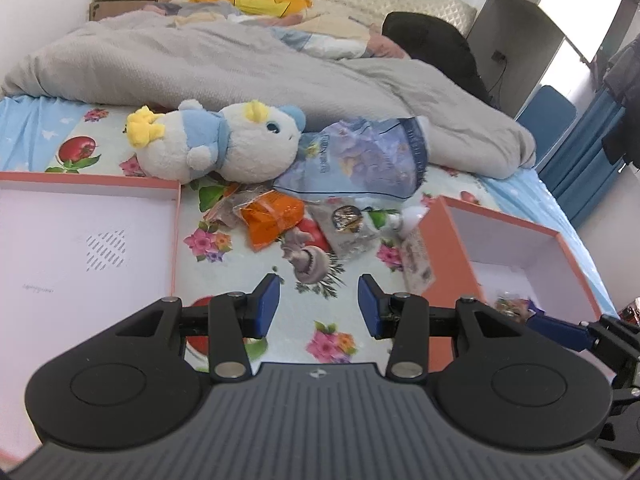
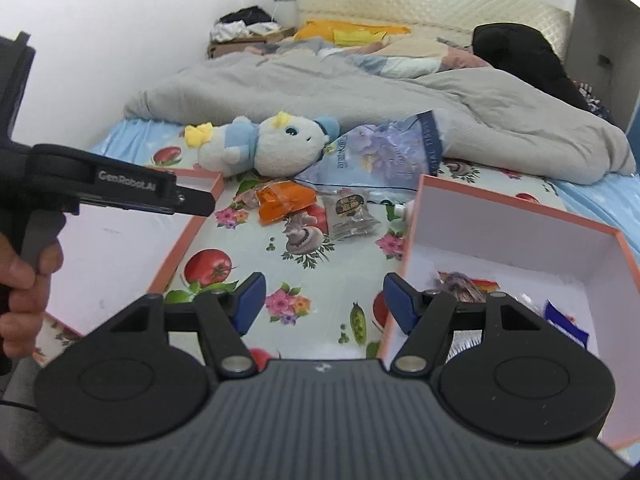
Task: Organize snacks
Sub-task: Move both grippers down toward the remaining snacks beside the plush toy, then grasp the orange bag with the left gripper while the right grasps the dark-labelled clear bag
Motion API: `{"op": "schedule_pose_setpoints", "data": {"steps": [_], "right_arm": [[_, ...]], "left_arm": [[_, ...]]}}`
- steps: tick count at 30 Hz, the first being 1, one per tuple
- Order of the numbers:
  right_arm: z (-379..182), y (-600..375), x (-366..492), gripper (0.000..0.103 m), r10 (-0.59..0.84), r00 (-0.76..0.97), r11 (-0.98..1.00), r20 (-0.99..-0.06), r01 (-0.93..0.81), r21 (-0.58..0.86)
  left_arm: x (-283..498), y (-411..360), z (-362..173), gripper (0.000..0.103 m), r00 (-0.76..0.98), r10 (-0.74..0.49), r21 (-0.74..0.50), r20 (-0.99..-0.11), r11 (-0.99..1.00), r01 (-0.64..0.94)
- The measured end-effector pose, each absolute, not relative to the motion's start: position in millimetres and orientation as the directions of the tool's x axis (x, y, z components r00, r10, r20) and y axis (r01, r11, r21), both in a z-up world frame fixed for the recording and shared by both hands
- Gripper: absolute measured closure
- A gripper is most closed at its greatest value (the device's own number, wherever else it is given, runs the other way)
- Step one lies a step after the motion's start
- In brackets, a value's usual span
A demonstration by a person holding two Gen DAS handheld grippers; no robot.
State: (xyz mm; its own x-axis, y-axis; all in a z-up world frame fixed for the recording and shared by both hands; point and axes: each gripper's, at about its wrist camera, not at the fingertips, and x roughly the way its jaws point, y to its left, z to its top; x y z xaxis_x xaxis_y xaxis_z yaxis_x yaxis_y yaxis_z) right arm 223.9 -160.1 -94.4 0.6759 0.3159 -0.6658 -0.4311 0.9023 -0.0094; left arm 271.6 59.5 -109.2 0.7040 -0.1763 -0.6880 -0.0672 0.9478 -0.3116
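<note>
Both pairs of jaws stand spread and hold nothing: the left gripper (image 1: 319,304) and the right gripper (image 2: 324,302) hang over the flowered sheet (image 2: 304,276). Taking the deep orange box (image 2: 516,236) as landmark: far to its left lies the shallow lid (image 1: 80,240), then the loose snacks, an orange packet (image 2: 284,201) and a clear grey packet (image 2: 350,216), beyond both grippers' fingertips. The orange packet's long axis runs roughly crosswise to the fingers. Neither gripper looks clearly nearer; the right seems better placed, being beside the box, where several snacks (image 2: 464,284) already lie.
</note>
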Motion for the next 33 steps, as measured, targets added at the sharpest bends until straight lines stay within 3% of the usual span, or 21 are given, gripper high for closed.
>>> {"op": "schedule_pose_setpoints", "data": {"steps": [4,7,17,33], "right_arm": [[-105,-145,252,0.036,0.313,0.653,0.891,-0.689,-0.453,-0.024],[-116,-133,275,0.036,0.289,0.644,0.887,-0.708,-0.459,-0.056],[-150,-104,348,0.035,0.245,0.613,0.891,-0.751,-0.448,-0.075],[-194,-79,422,0.035,0.175,0.606,0.892,-0.776,-0.432,-0.136]], "left_arm": [[307,76,-132,0.054,0.684,-0.188,-0.329,-0.705,0.941,-0.08],[331,85,-146,0.036,0.674,-0.204,-0.339,-0.71,0.938,-0.074],[405,83,-180,0.019,0.64,-0.168,-0.215,-0.75,0.977,0.005],[470,80,-215,0.018,0.603,-0.133,-0.097,-0.786,0.991,0.091]]}}
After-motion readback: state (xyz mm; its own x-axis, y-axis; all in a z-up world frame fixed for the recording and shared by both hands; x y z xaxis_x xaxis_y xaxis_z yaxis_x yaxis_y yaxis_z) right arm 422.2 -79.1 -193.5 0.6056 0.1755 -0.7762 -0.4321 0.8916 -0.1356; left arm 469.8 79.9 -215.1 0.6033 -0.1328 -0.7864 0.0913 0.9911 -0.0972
